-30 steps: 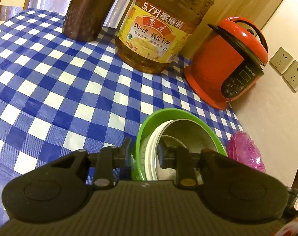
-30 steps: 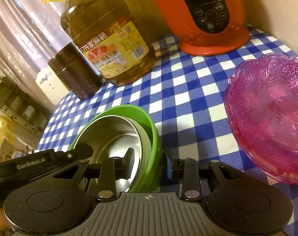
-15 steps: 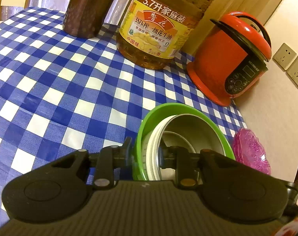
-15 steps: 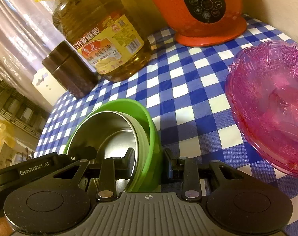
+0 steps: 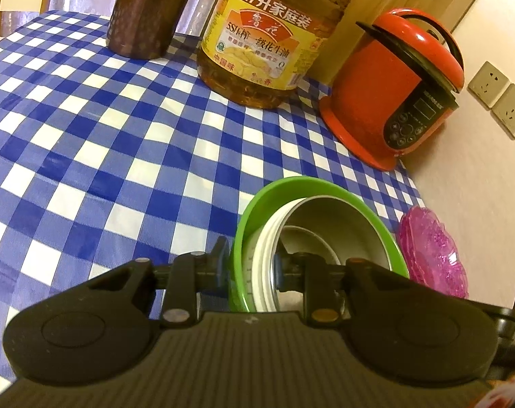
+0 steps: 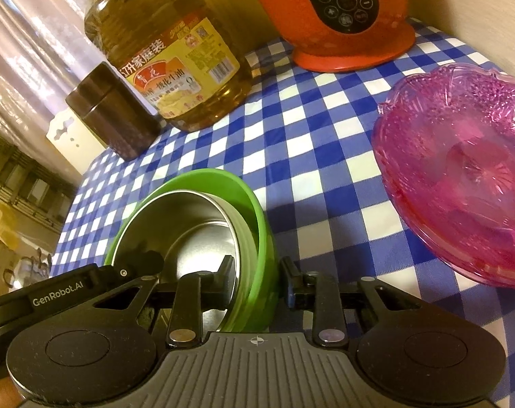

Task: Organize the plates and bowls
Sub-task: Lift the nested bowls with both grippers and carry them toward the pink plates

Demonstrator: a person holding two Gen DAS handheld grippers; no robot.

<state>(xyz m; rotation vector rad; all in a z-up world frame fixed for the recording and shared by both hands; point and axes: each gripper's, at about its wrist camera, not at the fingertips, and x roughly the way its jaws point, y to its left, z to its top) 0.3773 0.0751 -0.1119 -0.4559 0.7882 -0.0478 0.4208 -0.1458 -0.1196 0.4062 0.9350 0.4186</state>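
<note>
Both hand-held grippers are on the same stack, and you've got it pinched from two sides. Your left hand-held gripper (image 5: 250,267) is narrow, clamped over the near-left wall of the bowls: one finger outside the green bowl (image 5: 249,210), the other inside the metal bowl (image 5: 328,224) nested in it. Your right hand-held gripper (image 6: 257,277) is narrow too, its jaws just closing in a touch, with the green bowl (image 6: 262,238) wall and the metal bowl (image 6: 175,217) rim between them: left finger inside the steel, right finger outside the green. From the right wrist view you can see your left hand-held gripper's body at the lower left, stamped "GenRobot.AI".

The stack sits near you over the blue-and-white checked surface (image 5: 87,142); whether it touches the cloth you can't tell from here. Just to its right, the pink bowl (image 6: 461,170) rests apart from the green one, cut-glass pattern, empty.

Now the writing. The big oil jug (image 5: 267,34) at the back carries a yellow and red label reading "5.7升家庭装", with smaller Chinese print below that's too fine to make out fully. Beside it on the left stands a dark brown canister (image 5: 145,13). On the right, the red cooker (image 5: 393,81) shows a black button panel; its lettering is too small to read. Two wall sockets (image 5: 502,102) sit on the wall beyond it.
</note>
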